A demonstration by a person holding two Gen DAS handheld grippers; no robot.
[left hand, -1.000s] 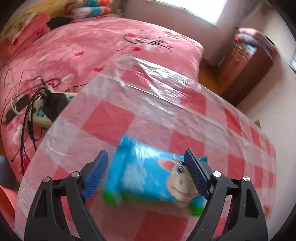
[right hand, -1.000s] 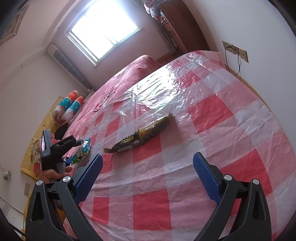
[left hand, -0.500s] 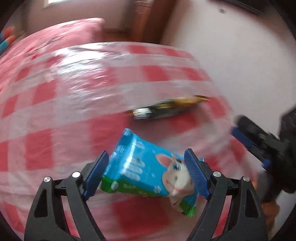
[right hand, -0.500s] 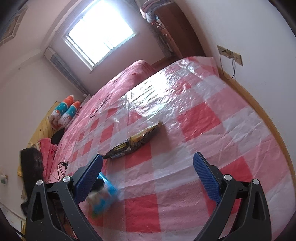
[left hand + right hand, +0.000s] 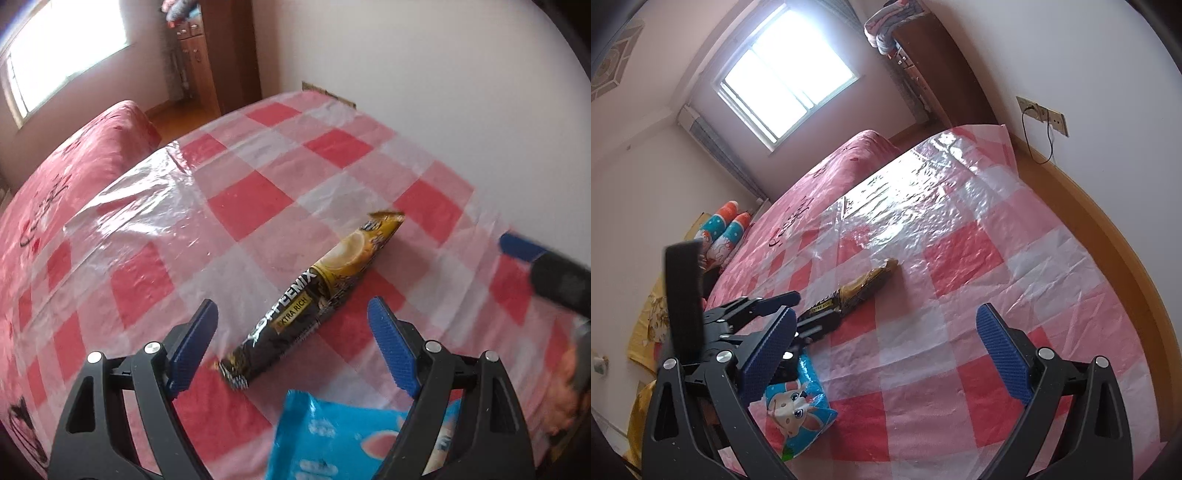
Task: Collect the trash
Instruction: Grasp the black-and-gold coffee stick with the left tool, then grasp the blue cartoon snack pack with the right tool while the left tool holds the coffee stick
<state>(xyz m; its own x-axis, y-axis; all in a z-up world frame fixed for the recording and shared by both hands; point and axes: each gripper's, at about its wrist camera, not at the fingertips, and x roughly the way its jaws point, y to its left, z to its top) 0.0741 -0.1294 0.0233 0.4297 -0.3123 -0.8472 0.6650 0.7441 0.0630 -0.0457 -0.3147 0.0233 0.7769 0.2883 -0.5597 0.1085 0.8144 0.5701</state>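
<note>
A black and gold coffee-mix wrapper (image 5: 317,299) lies on the red and white checked plastic sheet (image 5: 258,199). My left gripper (image 5: 293,322) is open, hovering over the wrapper's near end with a pad on either side, not touching it. A blue snack packet with a cartoon animal (image 5: 332,439) lies flat on the sheet under the left gripper, behind its fingertips. In the right wrist view the same packet (image 5: 798,406) and the wrapper (image 5: 860,288) sit left of centre, with the left gripper (image 5: 807,312) over them. My right gripper (image 5: 886,317) is open and holds nothing.
The sheet covers a bed with a pink spread (image 5: 827,173). A wooden bed edge (image 5: 1108,206) runs along the white wall, where a socket (image 5: 1039,114) has a cable plugged in. A brown cabinet (image 5: 938,74) stands in the far corner. Pillows (image 5: 727,229) lie at the far left.
My left gripper swung from the bed's left side over to the coffee wrapper, rolling as it went. The blue packet, earlier between its fingers, now lies behind them. The right gripper barely moved.
</note>
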